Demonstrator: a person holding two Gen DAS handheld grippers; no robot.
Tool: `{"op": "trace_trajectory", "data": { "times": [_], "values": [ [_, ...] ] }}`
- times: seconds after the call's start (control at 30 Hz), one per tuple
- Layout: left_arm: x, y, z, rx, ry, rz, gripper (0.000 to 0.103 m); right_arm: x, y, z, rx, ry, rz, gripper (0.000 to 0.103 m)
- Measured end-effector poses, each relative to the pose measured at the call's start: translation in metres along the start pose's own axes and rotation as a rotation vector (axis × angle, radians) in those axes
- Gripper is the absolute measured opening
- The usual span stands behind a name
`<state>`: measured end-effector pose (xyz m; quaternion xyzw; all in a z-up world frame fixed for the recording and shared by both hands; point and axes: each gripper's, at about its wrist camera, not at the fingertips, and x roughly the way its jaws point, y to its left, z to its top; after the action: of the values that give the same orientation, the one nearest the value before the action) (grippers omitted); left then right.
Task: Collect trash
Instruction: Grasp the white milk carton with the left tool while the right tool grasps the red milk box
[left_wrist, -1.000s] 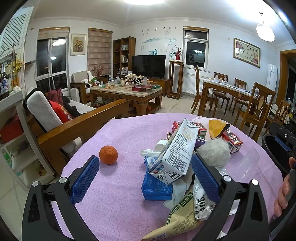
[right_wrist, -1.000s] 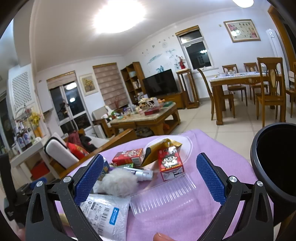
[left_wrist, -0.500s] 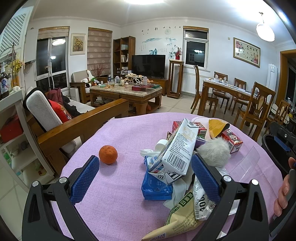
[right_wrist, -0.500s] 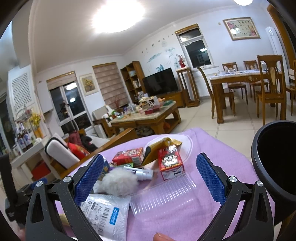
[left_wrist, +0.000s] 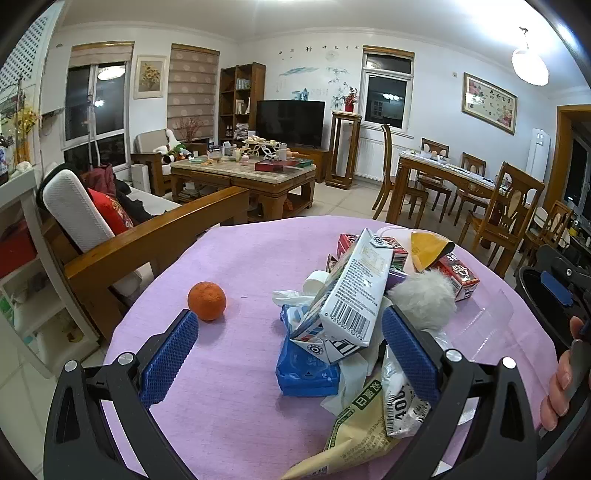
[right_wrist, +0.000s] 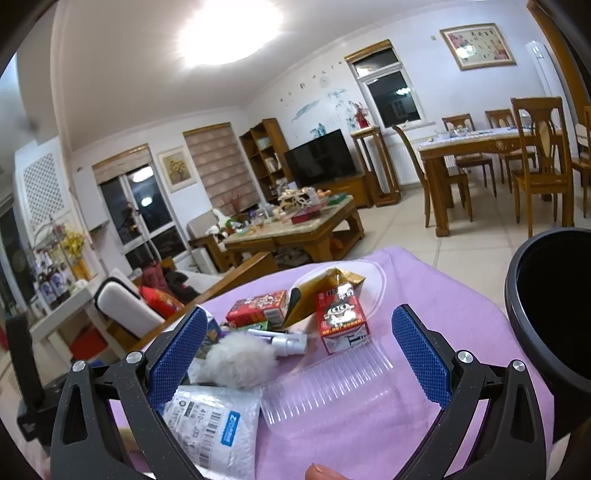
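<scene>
Altogether one heap of trash lies on the purple surface, with a single orange apart to its left. Counted around the white fluffy ball as landmark: two red cartons behind it, one tall white milk carton leaning beside it, one blue pack under that carton, one ribbed clear plastic tray just right of it. One black bin stands at the far right. Both the left hand-held gripper and right hand-held gripper gape wide, empty.
</scene>
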<state>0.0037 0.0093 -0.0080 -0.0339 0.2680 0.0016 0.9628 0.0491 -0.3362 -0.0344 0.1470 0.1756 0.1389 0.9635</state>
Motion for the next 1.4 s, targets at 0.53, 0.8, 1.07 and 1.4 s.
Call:
{"op": "trace_trajectory", "data": {
  "times": [0.53,0.8,1.07,1.4],
  "values": [
    [0.054,-0.037,0.045,0.22,0.199,-0.144,0.098,0.062,0.025,-0.01,-0.056,0.336,-0.121,0.099],
    [0.091,-0.03,0.043,0.143,0.313,-0.217,0.062,0.121,0.068,-0.005,-0.208,0.521,-0.133,0.099],
    [0.093,-0.008,0.043,0.075,0.323,-0.249,0.042,0.173,0.095,-0.025,-0.259,0.672,-0.199,0.051],
    [0.068,0.0,0.06,0.004,0.206,-0.35,0.041,0.106,0.088,-0.001,-0.141,0.56,-0.074,0.051]
  ]
}}
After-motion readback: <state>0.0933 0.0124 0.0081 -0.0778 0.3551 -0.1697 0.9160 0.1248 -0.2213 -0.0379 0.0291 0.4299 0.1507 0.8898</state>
